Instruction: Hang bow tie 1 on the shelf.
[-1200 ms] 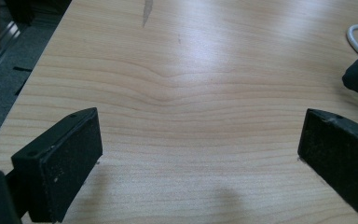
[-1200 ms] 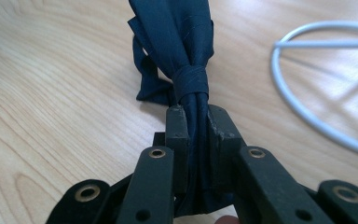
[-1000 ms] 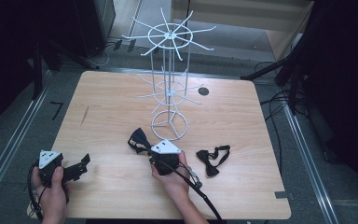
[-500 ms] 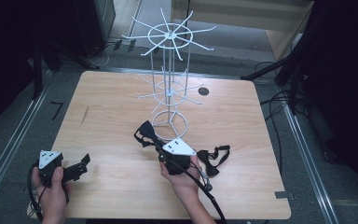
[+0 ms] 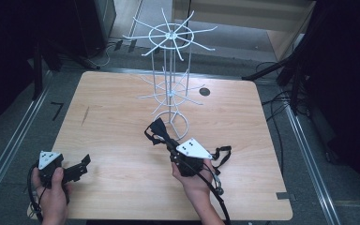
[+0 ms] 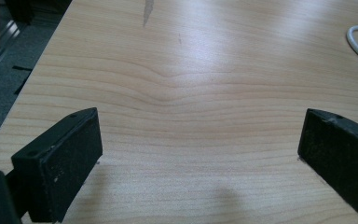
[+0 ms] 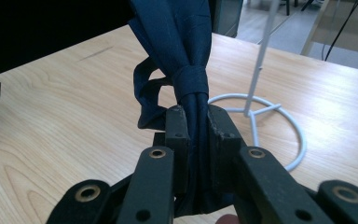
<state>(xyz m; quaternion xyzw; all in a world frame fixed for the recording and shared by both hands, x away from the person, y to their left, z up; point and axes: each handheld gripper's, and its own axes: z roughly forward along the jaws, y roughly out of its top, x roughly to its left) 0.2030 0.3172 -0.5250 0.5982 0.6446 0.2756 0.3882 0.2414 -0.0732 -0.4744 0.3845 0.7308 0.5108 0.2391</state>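
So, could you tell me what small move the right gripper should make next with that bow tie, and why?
Probably lift it further toward the white wire rack. The right gripper is shut on the dark blue bow tie, which is already off the table, and the rack's arms stand above and beyond it. The left gripper rests open.

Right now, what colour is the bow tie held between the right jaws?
Dark navy blue, plain with no pattern; the bow tie shows best in the right gripper view.
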